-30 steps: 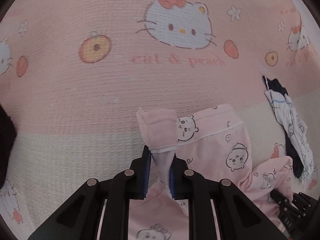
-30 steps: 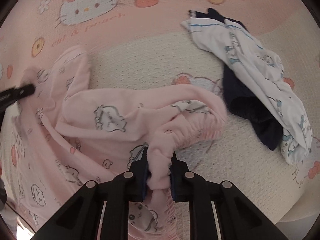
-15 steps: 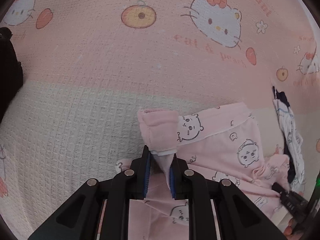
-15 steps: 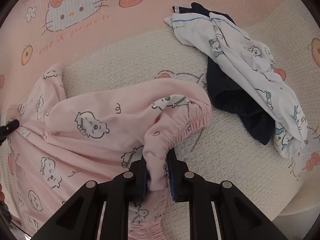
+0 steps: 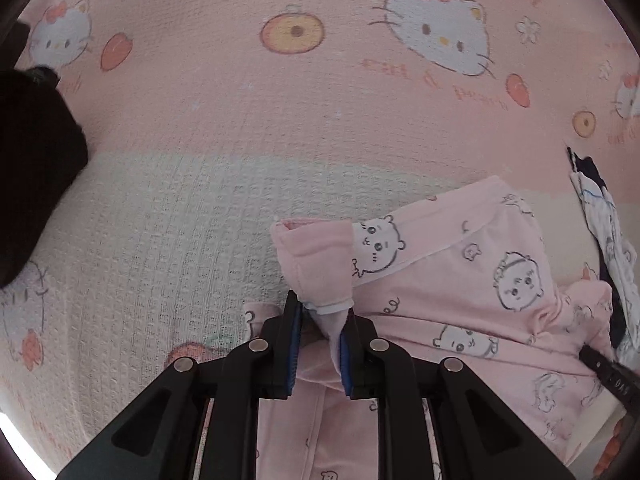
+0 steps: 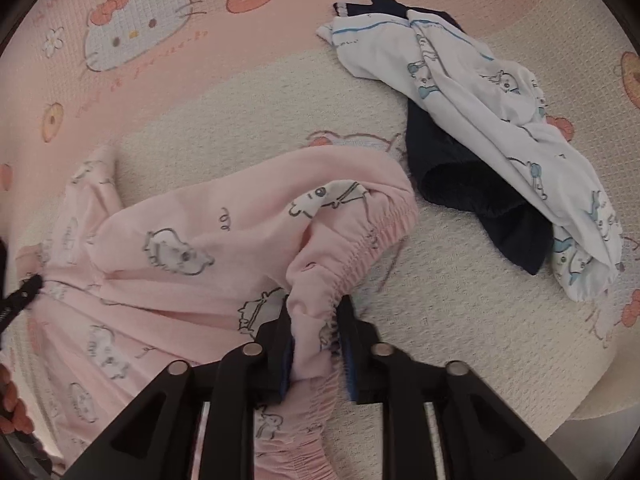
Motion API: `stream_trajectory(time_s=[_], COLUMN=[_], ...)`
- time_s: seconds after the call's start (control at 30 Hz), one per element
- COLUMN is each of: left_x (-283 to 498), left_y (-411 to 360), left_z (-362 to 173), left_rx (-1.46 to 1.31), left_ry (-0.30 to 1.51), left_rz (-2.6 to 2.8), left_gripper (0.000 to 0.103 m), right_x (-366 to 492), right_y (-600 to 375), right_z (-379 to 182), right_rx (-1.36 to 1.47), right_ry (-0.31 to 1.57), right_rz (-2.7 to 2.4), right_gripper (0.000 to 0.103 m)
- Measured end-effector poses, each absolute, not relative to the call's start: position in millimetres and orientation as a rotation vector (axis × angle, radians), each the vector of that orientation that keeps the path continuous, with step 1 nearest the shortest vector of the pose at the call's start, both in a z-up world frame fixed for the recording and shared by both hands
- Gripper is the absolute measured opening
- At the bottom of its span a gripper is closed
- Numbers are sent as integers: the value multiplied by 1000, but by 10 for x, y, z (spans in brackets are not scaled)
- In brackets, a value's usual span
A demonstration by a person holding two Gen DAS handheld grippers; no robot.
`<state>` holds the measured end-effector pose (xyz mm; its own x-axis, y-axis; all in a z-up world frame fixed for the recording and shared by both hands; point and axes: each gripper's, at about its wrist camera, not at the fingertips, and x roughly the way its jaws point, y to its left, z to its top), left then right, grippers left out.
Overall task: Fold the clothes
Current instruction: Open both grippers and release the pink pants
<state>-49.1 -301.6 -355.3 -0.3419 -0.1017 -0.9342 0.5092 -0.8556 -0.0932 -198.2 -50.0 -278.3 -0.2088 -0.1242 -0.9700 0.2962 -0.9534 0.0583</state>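
The left tongs [image 5: 318, 332] are clamped on a hem corner of the pink pyjama trousers [image 5: 460, 280], which spread away to their right over the patterned blanket [image 5: 240, 128]. The right tongs [image 6: 314, 344] are opening, the gathered waistband [image 6: 352, 256] loose between the jaws. The trousers look roughly doubled over but rumpled, so folding is partway at best. Beyond the right tongs, a white printed garment [image 6: 480, 92] and a navy one [image 6: 452, 176] lie unfolded in a heap.
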Motion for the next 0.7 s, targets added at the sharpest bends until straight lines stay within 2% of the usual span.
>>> stream_trajectory(time_s=[0.07, 0.13, 0.2, 0.27, 0.3, 0.43, 0.53, 0.7], left_x=[-501, -485, -446, -384, -360, -369, -514, -688], left_y=[-3042, -3119, -3222, -3324, -3363, -3431, -3380, -3126], left_z=[-3503, -3447, -3398, -3337, -3286, -3131, -3036, -2878], left_rx=[1554, 1590, 1600, 1561, 1523, 1435, 1470, 1580], left_ry=[579, 727, 929, 1117, 1165, 1215, 1145, 983], left_rz=[-2250, -2265, -2277, -2281, -2277, -2262, -2287, -2383], left_gripper=[14, 16, 28, 61, 64, 64, 64, 64], right_x=[-1981, -1999, -2016, -2035, -2054, -1253, -1336, -1688], right_y=[-451, -366, -266, -155, -99, 164, 245, 126], right_z=[-2664, -2532, -2391, -2268, -2219, -2076, -2241, -2370], right_rx=[1726, 1676, 1630, 1619, 1626, 1666, 1700, 1800], right_ry=[115, -2, -128, -241, -299, -576, -708, -652], right_rz=[-2250, -2256, -2264, -2287, -2287, -2218, -2164, -2145], right_gripper=[70, 70, 71, 73, 73, 74, 74, 74])
